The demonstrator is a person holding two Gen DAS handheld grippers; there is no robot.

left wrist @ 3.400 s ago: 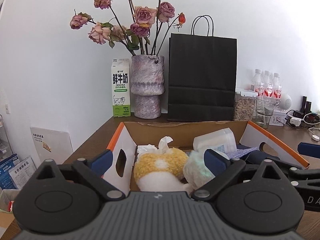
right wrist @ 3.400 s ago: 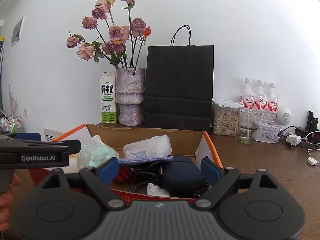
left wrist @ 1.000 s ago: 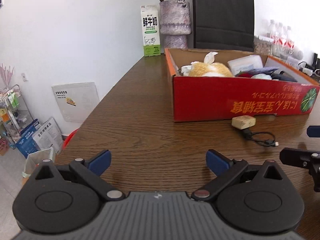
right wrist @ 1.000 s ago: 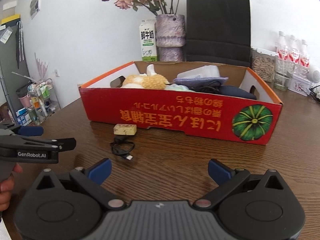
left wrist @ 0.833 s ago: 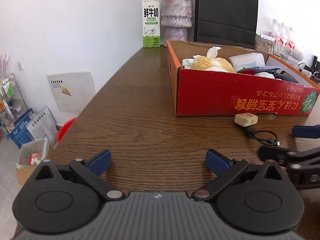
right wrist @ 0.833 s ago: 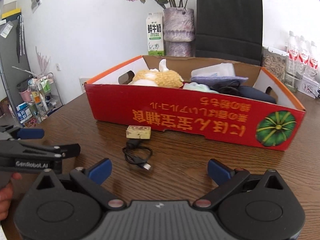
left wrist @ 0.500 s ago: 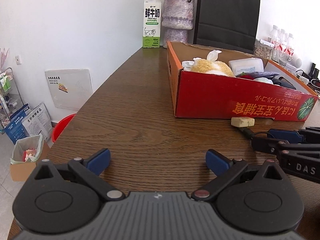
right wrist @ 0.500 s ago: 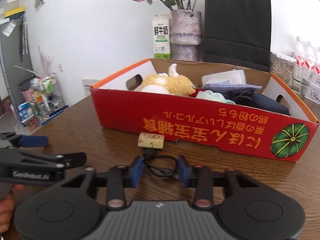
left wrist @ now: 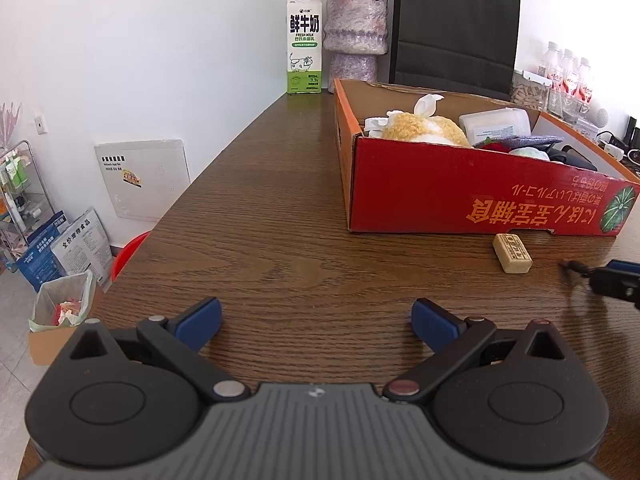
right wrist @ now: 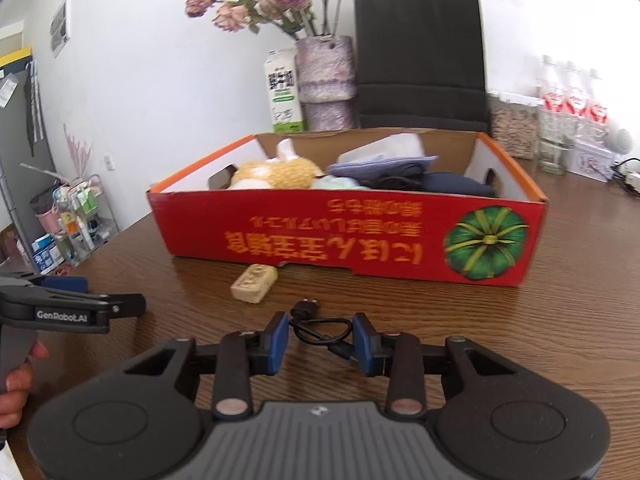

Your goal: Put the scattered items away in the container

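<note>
A red cardboard box stands on the wooden table and holds a yellow plush toy, a plastic case, cloths and a dark pouch. A beige block lies on the table in front of the box. My right gripper is shut on a coiled black cable, which sits between its blue pads just in front of the block. My left gripper is open and empty over bare table, left of the box. The right gripper's tip shows at the left wrist view's right edge.
A milk carton, a vase of roses and a black paper bag stand behind the box. Bottles, jars and chargers are at the back right. The table's left edge drops to floor clutter.
Both grippers pulled back from over the box to the table in front of it. My right gripper then closed its fingers around the black cable. The left stayed open.
</note>
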